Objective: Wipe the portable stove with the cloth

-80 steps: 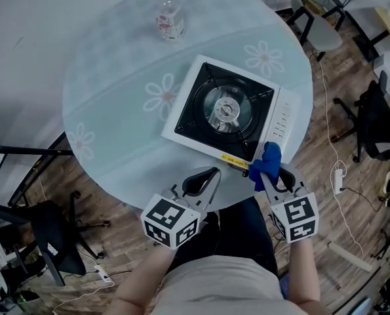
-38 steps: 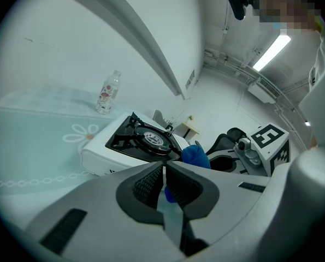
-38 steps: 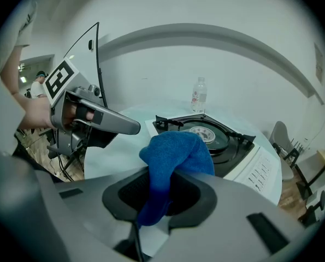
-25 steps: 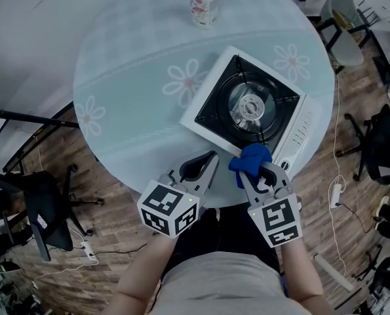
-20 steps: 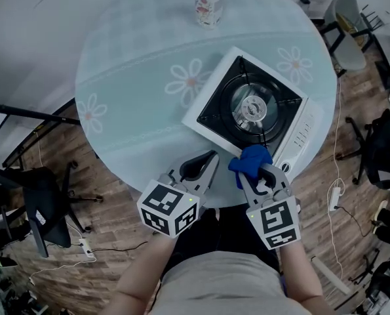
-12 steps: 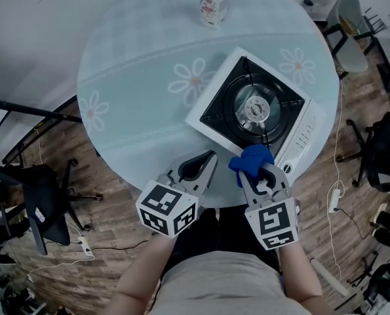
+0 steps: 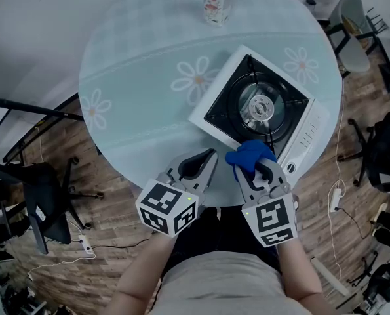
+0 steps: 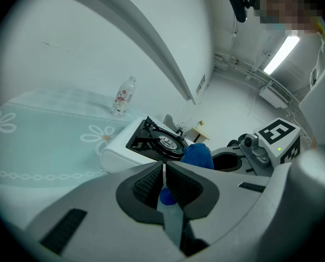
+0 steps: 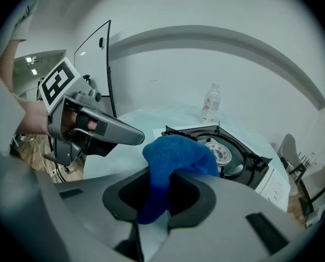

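While clamped in R gripper, cloth over near edge of stove

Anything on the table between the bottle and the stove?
No. In the head view only bare table shows between the bottle and the stove.

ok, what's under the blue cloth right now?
The cloth, shut in the right gripper, hangs over the near edge of the stove. That patch of the white rim is covered, and whether the cloth touches it cannot be told.
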A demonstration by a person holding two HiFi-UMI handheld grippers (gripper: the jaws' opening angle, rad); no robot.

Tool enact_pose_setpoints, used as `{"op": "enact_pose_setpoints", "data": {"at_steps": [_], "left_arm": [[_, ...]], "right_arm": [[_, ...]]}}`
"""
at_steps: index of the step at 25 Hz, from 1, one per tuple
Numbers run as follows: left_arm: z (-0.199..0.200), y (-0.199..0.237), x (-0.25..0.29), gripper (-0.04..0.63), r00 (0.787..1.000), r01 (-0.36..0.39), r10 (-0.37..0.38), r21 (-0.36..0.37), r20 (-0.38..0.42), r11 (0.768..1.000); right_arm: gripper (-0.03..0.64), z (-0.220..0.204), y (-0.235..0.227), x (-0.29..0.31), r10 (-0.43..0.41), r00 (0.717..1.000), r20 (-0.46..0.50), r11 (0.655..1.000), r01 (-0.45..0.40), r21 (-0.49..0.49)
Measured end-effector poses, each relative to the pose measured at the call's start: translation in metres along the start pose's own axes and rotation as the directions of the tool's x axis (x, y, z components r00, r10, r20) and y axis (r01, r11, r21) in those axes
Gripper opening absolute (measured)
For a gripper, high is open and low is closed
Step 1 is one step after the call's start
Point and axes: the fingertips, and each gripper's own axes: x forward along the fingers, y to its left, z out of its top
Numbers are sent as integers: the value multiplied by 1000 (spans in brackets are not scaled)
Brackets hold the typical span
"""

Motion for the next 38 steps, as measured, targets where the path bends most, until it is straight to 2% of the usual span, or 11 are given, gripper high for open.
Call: {"op": "enact_pose_setpoints", "data": {"at_steps": [10, 16, 30, 38], "left_arm": [[3, 7, -2, 31, 1000, -2, 2, -8, 3, 1000], [3, 3, 3, 31, 1000, 17, -17, -2, -2, 1000], [-6, -26, 10, 31, 997, 74, -73, 34, -26, 997], [-12, -42, 11, 31, 993, 110, -108, 56, -41, 992]], "right_arm": [[92, 4, -1, 10, -4, 1000, -13, 1000, 4, -4], [92, -10, -3, -2, -15, 999, -35, 1000, 16, 3], [93, -42, -17, -33, -92, 994, -59, 993, 96, 66], [92, -35, -5, -64, -116, 993, -23, 991, 117, 61]]}}
